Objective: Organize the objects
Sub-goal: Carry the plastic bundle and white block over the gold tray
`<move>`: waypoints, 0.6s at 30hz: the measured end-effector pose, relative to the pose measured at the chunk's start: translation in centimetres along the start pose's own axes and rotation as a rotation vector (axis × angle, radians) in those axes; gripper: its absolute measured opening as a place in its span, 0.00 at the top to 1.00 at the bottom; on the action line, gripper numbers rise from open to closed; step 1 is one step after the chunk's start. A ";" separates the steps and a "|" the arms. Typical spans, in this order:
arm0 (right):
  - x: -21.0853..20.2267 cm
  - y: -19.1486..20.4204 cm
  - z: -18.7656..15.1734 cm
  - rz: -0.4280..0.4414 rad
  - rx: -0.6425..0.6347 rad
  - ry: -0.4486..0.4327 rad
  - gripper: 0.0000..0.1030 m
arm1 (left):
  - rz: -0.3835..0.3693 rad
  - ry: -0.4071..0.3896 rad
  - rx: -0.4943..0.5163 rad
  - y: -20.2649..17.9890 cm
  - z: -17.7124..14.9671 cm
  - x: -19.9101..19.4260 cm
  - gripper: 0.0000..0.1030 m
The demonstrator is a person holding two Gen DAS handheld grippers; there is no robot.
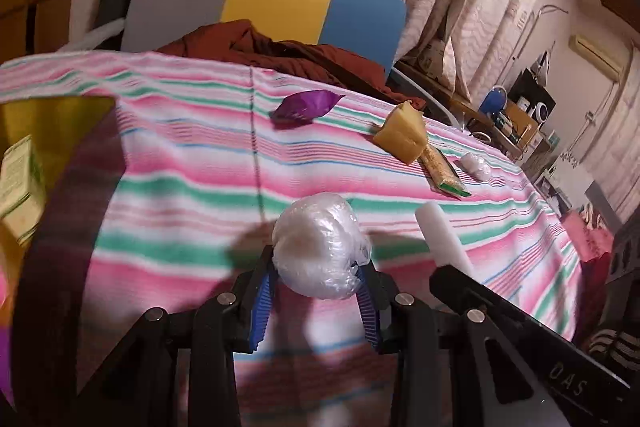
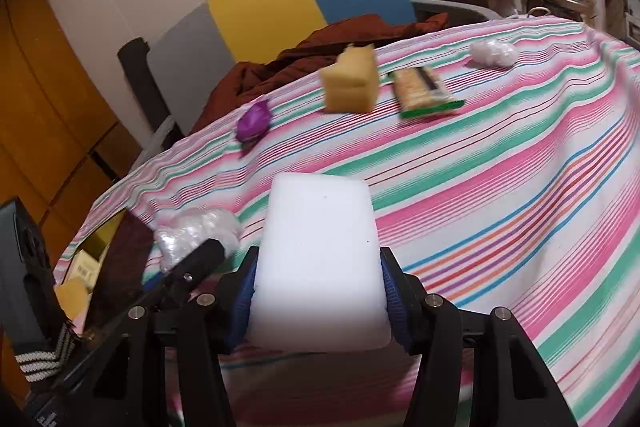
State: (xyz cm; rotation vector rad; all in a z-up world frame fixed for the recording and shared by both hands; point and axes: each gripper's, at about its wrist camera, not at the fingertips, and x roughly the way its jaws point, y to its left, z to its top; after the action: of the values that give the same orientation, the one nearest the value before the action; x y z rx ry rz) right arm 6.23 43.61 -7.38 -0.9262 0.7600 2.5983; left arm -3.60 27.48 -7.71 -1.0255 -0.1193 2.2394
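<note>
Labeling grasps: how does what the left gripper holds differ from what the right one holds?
The left gripper holds a plastic-wrapped ball: round, crinkly, shiny. The right gripper holds a white foam block: rectangular, flat-faced, matte. The ball bulges past the left fingertips; the block spans the full gap between the right ones. Both are whitish and held above the striped cloth.

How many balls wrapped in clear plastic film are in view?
2. One clear-film-wrapped white ball is held between the left gripper fingers; the other lies on the striped cloth at its far edge. More may be hidden.
</note>
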 end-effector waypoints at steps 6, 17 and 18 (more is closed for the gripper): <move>-0.9 1.8 -0.4 0.038 -0.001 0.005 0.45 | -0.035 -0.080 0.046 0.7 -0.7 -5.3 0.65; -1.7 9.4 -0.8 0.185 -0.067 0.037 0.45 | 0.030 -0.133 -0.091 7.4 2.1 -13.1 0.65; -1.7 10.3 -0.9 0.201 -0.079 0.042 0.45 | 0.044 -0.128 -0.102 8.2 2.4 -13.4 0.65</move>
State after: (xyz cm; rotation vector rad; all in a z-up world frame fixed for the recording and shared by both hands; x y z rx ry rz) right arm 3.67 34.48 -2.91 -0.9760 0.8042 2.8089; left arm -3.32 13.50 -0.17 -0.9454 -0.2707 2.3593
